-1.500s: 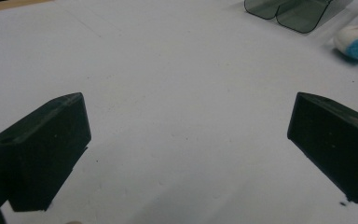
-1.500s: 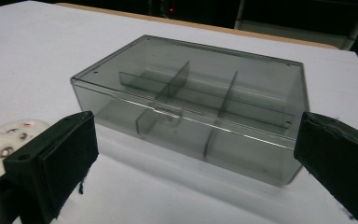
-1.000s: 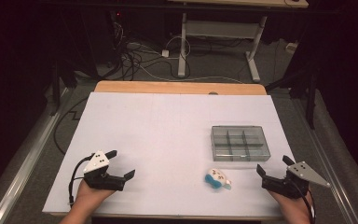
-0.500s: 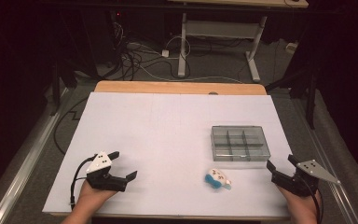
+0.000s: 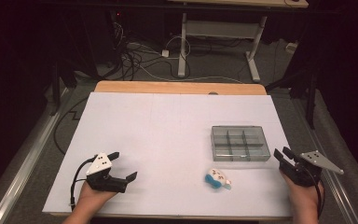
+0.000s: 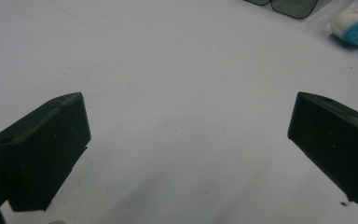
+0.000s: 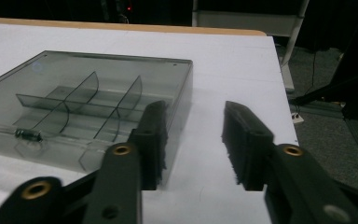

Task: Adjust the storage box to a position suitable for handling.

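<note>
White table (image 5: 168, 140), right tool (image 5: 283, 154) half-closed, empty

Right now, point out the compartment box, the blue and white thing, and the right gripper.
compartment box (image 5: 239, 143), high view, middle divider.
blue and white thing (image 5: 216, 179), high view, its middle.
right gripper (image 7: 193, 142), right gripper view, gap midway between its fingertips.

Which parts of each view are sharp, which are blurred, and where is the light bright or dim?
High view: the white table top is evenly lit, the floor behind it dark. Left gripper view: the left tool throws a soft shadow, and the blue and white object looks soft. Right gripper view: the right tool is blurred up close; the grey divided box is sharper, with faint glare.
</note>
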